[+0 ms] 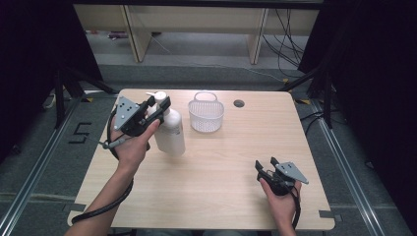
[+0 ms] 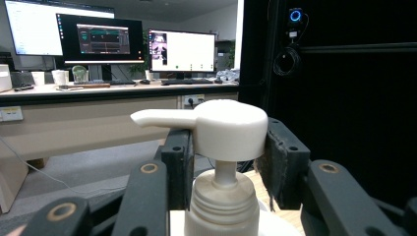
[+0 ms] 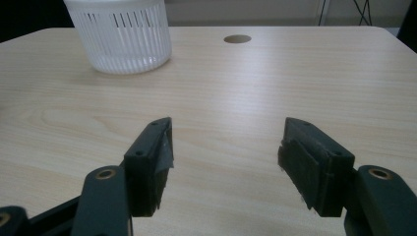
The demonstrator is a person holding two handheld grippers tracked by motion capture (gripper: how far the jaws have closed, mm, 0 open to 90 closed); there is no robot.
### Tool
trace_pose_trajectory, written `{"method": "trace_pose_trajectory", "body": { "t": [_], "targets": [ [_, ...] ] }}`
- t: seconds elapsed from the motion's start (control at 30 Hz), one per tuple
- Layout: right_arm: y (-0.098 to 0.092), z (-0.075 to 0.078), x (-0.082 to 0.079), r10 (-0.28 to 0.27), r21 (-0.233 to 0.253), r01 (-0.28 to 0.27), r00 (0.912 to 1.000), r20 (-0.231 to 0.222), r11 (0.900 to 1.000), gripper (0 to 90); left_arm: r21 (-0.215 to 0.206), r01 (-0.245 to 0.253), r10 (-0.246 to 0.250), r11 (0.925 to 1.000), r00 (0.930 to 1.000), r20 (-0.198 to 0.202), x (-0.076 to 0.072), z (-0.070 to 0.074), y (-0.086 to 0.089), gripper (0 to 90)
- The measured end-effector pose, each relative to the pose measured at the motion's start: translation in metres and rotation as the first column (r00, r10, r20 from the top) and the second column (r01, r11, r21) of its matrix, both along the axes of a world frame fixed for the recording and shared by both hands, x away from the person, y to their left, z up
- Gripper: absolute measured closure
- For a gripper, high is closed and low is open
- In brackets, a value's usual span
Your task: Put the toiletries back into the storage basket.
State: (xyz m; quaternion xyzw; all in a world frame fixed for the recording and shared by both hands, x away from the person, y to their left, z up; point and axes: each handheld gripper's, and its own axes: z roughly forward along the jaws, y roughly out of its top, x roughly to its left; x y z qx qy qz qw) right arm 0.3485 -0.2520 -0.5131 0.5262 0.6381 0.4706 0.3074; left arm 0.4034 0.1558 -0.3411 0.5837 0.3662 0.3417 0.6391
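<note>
A white pump bottle [image 1: 170, 132] stands on the left half of the wooden table [image 1: 221, 191], leaning slightly. My left gripper [image 1: 160, 105] is shut on its top: in the left gripper view the black pads [image 2: 281, 157] press on either side of the pump head [image 2: 228, 129], whose spout points left above the threaded neck. My right gripper [image 1: 266, 164] is held low over the table's front right, open, with bare wood between its jaws [image 3: 226, 147].
A white slatted basket [image 1: 206, 117] [image 3: 120, 37] stands just right of the bottle, near the far edge. A round cable hole [image 1: 239, 103] [image 3: 237, 39] lies beyond it. Desks with monitors [image 2: 105, 39] are past the table.
</note>
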Motion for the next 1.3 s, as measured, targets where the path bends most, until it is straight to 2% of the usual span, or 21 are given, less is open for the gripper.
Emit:
{"method": "trace_pose_trajectory", "body": {
  "t": [0.2, 0.27, 0.33, 0.43, 0.47, 0.53, 0.67, 0.73, 0.97, 1.0, 1.07, 1.23, 1.27, 1.3],
  "targets": [
    [0.0, 0.0, 0.0, 0.008, 0.006, -0.008, 0.9999, 0.006, 1.0, 37.7, 0.001, 0.006, -0.006, 1.0, 1.0, 0.003, 0.002, 0.002, -0.004, 59.2],
    [-0.002, -0.001, 0.002, 0.019, -0.009, -0.019, 0.9994, 0.029, 1.0, 37.7, -0.003, 0.008, -0.008, 1.0, 1.0, 0.004, 0.003, 0.003, -0.006, 59.2],
    [-0.002, -0.001, 0.002, 0.014, -0.008, -0.013, 0.9994, 0.032, 1.0, 37.7, -0.002, 0.008, -0.008, 1.0, 1.0, 0.005, 0.004, 0.003, -0.006, 59.2],
    [-0.002, -0.001, 0.002, 0.016, -0.009, -0.016, 0.9994, 0.031, 1.0, 37.7, -0.002, 0.009, -0.009, 1.0, 0.9999, 0.007, 0.004, 0.005, -0.007, 59.2],
    [0.0, -0.001, 0.001, 0.012, 0.01, -0.012, 0.9997, 0.023, 1.0, 37.7, -0.004, 0.009, -0.009, 0.9999, 0.9999, 0.008, 0.005, 0.005, -0.007, 59.2],
    [0.0, -0.001, 0.001, 0.012, 0.013, -0.012, 0.9997, 0.02, 1.0, 37.7, -0.005, 0.009, -0.009, 0.9999, 0.9999, 0.01, 0.005, 0.006, -0.009, 59.2],
    [0.0, -0.001, 0.002, 0.008, 0.008, -0.008, 0.9996, 0.027, 1.0, 37.7, -0.006, 0.009, -0.009, 0.9999, 0.9999, 0.012, 0.007, 0.008, -0.009, 59.2],
    [-0.002, -0.001, 0.002, 0.017, -0.01, -0.017, 0.9994, 0.029, 1.0, 37.6, -0.008, 0.009, -0.009, 0.9999, 0.9998, 0.015, 0.008, 0.009, -0.01, 59.2],
    [-0.002, -0.001, 0.002, 0.012, -0.01, -0.011, 0.9995, 0.028, 1.0, 37.6, -0.01, 0.008, -0.007, 0.9999, 0.9998, 0.018, 0.011, 0.011, -0.012, 59.2],
    [-0.001, -0.001, 0.001, 0.015, 0.012, -0.015, 0.9997, 0.021, 1.0, 37.6, -0.012, 0.008, -0.007, 0.9999, 0.9998, 0.018, 0.012, 0.012, -0.013, 59.2],
    [-0.002, -0.001, 0.002, 0.012, -0.01, -0.011, 0.9995, 0.029, 1.0, 37.6, -0.012, 0.007, -0.007, 0.9999, 0.9998, 0.017, 0.014, 0.013, -0.014, 59.2],
    [0.0, -0.001, 0.001, 0.004, 0.006, -0.004, 0.9998, 0.018, 1.0, 37.6, -0.016, 0.007, -0.007, 0.9998, 0.9998, 0.021, 0.017, 0.015, -0.016, 59.2],
    [-0.002, -0.001, 0.002, 0.007, -0.011, -0.006, 0.9996, 0.027, 1.0, 37.6, -0.017, 0.009, -0.009, 0.9998, 0.9997, 0.021, 0.018, 0.015, -0.016, 59.2],
    [0.0, -0.001, 0.001, 0.004, 0.006, -0.004, 0.9998, 0.018, 1.0, 37.6, -0.018, 0.009, -0.009, 0.9998, 0.9997, 0.021, 0.019, 0.015, -0.017, 59.2]
  ]
}}
